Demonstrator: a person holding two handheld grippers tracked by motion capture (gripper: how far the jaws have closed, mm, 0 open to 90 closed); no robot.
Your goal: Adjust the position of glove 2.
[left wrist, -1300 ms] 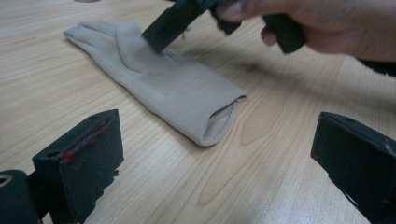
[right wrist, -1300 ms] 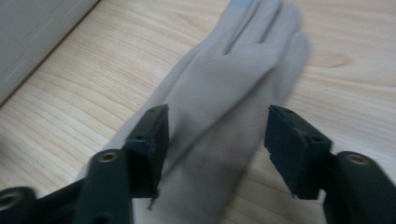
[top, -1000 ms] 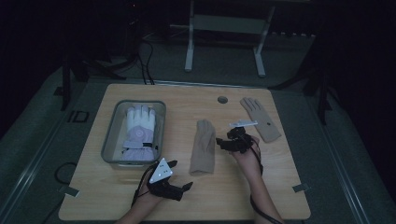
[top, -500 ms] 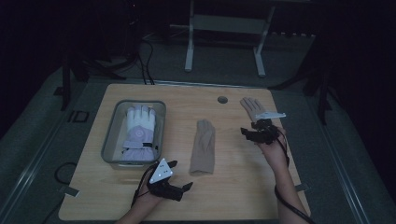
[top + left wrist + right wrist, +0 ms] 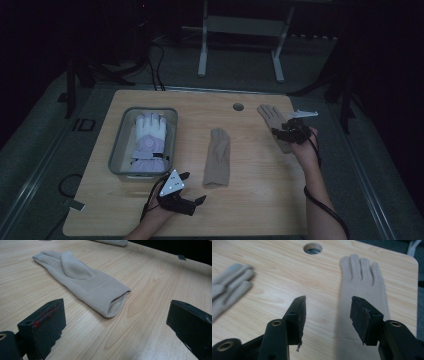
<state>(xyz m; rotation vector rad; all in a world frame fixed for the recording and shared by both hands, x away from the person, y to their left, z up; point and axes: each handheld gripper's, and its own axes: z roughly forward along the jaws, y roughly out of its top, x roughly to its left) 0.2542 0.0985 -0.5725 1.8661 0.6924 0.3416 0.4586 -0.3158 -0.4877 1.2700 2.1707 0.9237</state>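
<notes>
High view: the right gripper (image 5: 289,131) hangs over the flat beige cloth glove (image 5: 274,124) that lies with its fingers spread near the right edge of the light wooden table (image 5: 260,200). I think the step in hand is reaching for this glove to pick it up. In the right gripper view the jaws are partly open and have just been closing, with the glove's wrist part (image 5: 359,290) below them and nothing pinched yet. Next it has to go down, get one jaw on each side of the cloth and squeeze.

The left gripper (image 5: 181,196) rests near the front edge, jaws wide apart and empty. Just ahead of it lies a second beige glove, folded narrow (image 5: 82,282), in the middle of the table.
</notes>
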